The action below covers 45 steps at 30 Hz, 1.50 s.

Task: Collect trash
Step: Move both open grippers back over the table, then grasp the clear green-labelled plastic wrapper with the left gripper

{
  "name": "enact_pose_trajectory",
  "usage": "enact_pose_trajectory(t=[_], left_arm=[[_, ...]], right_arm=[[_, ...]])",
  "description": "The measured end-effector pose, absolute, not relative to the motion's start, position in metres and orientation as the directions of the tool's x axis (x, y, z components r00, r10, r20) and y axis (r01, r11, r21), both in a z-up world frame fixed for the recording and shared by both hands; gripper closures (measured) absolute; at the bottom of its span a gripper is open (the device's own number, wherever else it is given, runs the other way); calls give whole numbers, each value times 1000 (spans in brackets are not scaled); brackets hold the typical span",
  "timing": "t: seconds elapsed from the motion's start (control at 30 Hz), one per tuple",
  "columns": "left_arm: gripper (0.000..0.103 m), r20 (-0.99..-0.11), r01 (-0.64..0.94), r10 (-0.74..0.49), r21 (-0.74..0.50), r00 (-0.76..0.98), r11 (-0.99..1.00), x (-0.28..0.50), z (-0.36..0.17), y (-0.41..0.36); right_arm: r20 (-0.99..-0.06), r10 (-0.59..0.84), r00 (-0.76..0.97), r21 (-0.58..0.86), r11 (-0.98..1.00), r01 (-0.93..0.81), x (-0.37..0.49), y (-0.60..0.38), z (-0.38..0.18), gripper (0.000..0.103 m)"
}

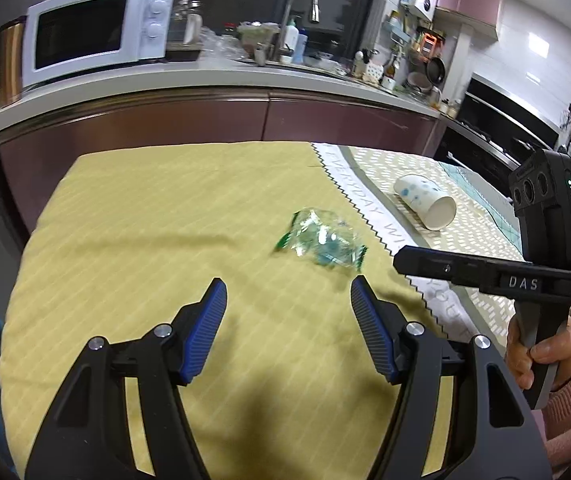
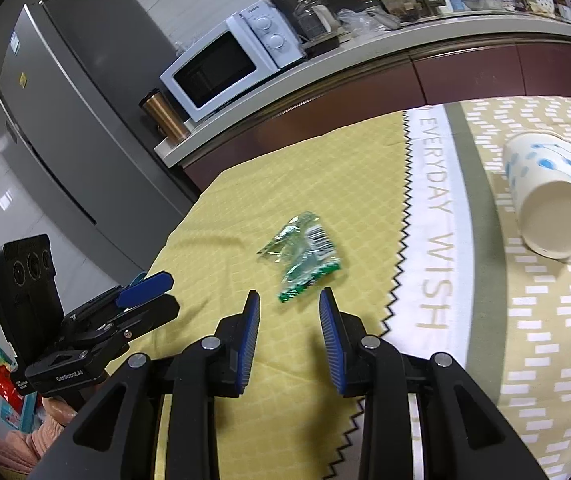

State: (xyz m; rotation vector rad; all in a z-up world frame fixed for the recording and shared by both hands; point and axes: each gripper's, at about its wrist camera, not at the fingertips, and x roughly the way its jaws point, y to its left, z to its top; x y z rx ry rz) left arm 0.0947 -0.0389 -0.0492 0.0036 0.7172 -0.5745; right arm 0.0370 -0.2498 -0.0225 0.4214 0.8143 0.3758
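Observation:
A crumpled clear-and-green plastic wrapper (image 1: 319, 242) (image 2: 303, 258) lies on the yellow checked cloth (image 1: 157, 216) (image 2: 325, 184). A white paper cup with blue dots (image 1: 425, 202) (image 2: 547, 196) lies on its side on the patterned cloth to the right, mouth toward me. My left gripper (image 1: 287, 292) hovers open just short of the wrapper, nothing between its blue pads. My right gripper (image 2: 290, 300) is open, narrower, with the wrapper just beyond its tips and nothing held. Each gripper shows in the other's view: the right one (image 1: 525, 240) at the right, the left one (image 2: 85, 320) at the lower left.
A kitchen counter (image 1: 205, 80) runs behind the table with a white microwave (image 1: 97, 32) (image 2: 229, 64), a sink tap and bottles. A grey fridge (image 2: 65, 120) stands left. A black oven (image 1: 497, 120) is at the far right. A hand in a pink sleeve (image 1: 545, 356) holds the right gripper.

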Motion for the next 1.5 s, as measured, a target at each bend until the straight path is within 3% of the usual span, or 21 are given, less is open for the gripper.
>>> enact_pose_trajectory(t=[0.67,1.0,1.5], left_arm=[[37,-711,508,-444,-141,545,850,156,-60,-100],[31,-752,546,-437,-124,493,829,168,-71,-126],[46,-742,567,-446,-109,500,816,156,-72,-134]], right_arm=[[-598,465,653,535,838,-106,34,-281,-29,73],[-589,477,652,553,826,-105,35,-285,-30,73],[-587,479,653,560,823,-101,36,-287,-30,73]])
